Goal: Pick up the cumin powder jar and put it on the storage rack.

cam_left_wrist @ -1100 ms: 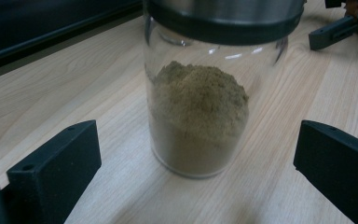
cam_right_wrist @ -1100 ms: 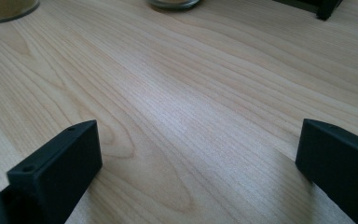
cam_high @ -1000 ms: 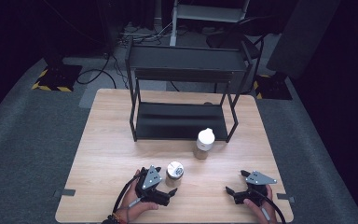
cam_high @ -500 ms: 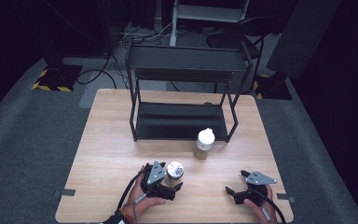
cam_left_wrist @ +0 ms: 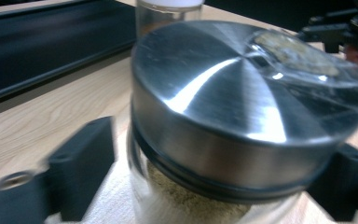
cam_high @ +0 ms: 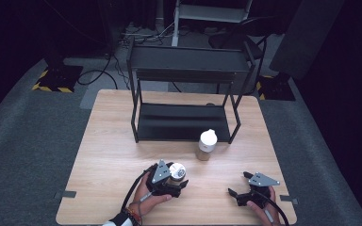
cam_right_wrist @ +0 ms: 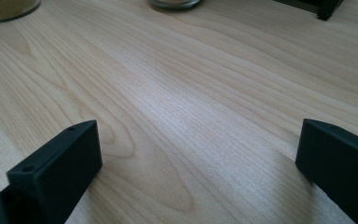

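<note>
Now my left hand-held gripper (cam_high: 175, 181) has just been closing, and the steel-lidded spice jar (cam_high: 176, 172) that stood free ahead of it a second ago sits between its jaws. In the left gripper view the jar (cam_left_wrist: 242, 135) fills the gap, with a black jaw close on either side of the glass just under the lid. I judge the pads to be at the glass or about to bite, but the blur keeps me from saying that they press firmly, so I would not lift yet. The jar stands on the surface (cam_high: 108, 155), on the near side of the black rack (cam_high: 184, 94) and well apart from it. My right hand-held gripper (cam_high: 238, 194) rests off to the right of that jar, jaws spread wide with nothing between them; the right gripper view has bare wood (cam_right_wrist: 182, 107) in the gap. Farther off, the white-capped jar (cam_high: 206, 145) stands just in front of the rack's lower shelf (cam_high: 179, 121), near its right post. To my mind the grasp is nearly made, and the lower shelf, empty as far as I can see, looks like the likely place for the jar.
</note>
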The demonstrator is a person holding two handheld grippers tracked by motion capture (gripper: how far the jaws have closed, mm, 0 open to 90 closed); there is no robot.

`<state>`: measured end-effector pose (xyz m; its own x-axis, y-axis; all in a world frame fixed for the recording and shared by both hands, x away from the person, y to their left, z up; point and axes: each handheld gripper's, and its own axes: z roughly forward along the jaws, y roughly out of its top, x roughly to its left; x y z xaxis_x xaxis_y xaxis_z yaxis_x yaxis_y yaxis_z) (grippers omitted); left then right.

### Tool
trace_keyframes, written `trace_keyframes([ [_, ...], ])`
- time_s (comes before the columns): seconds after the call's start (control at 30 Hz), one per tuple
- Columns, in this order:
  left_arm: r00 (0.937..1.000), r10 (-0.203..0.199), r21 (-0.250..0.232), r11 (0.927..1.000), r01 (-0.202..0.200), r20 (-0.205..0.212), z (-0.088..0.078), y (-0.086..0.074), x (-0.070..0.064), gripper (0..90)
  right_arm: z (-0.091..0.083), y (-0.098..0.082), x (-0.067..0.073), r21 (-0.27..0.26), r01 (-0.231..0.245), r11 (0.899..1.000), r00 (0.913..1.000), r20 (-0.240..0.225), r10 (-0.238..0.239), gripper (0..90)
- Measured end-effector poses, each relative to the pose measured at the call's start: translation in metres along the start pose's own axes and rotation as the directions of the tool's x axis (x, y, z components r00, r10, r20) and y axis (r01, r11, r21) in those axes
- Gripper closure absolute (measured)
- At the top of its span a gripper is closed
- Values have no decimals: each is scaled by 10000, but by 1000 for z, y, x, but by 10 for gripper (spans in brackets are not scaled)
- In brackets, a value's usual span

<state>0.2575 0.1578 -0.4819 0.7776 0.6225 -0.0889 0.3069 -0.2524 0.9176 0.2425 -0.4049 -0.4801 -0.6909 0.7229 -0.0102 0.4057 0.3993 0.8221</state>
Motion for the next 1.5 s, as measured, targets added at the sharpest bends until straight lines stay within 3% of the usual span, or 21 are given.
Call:
trace_keyframes([
  [0.23, 9995, 214, -220, 9995, -209, 225, 2, -3, 5, 288, 0, 0, 0, 0, 0, 10000, 10000, -1, 0, 0],
  [0.57, 9995, 205, -138, 9997, -202, 219, 1, 0, 5, 302, 0, 0, 0, 2, 1, 10000, 10000, -1, -1, 0],
  [0.67, 9998, 20, -79, 10000, -18, 211, -1, 3, 7, 303, 0, 0, 0, 3, 2, 10000, 10000, 0, -2, 0],
  [0.83, 9995, 161, -251, 9996, -154, 264, -8, 14, 12, 304, 0, 0, 0, 2, 2, 10000, 10000, -2, -2, 0],
  [1.1, 9996, 252, -327, 9991, -256, -124, -24, 54, 18, 304, 0, 0, 0, 0, -9, 10000, 10000, 9, 9, 0],
  [1.5, 9988, 385, -563, 9976, -402, -308, -39, 131, 43, 304, 0, 0, 0, 2, -9, 10000, 10000, 9, 9, 0],
])
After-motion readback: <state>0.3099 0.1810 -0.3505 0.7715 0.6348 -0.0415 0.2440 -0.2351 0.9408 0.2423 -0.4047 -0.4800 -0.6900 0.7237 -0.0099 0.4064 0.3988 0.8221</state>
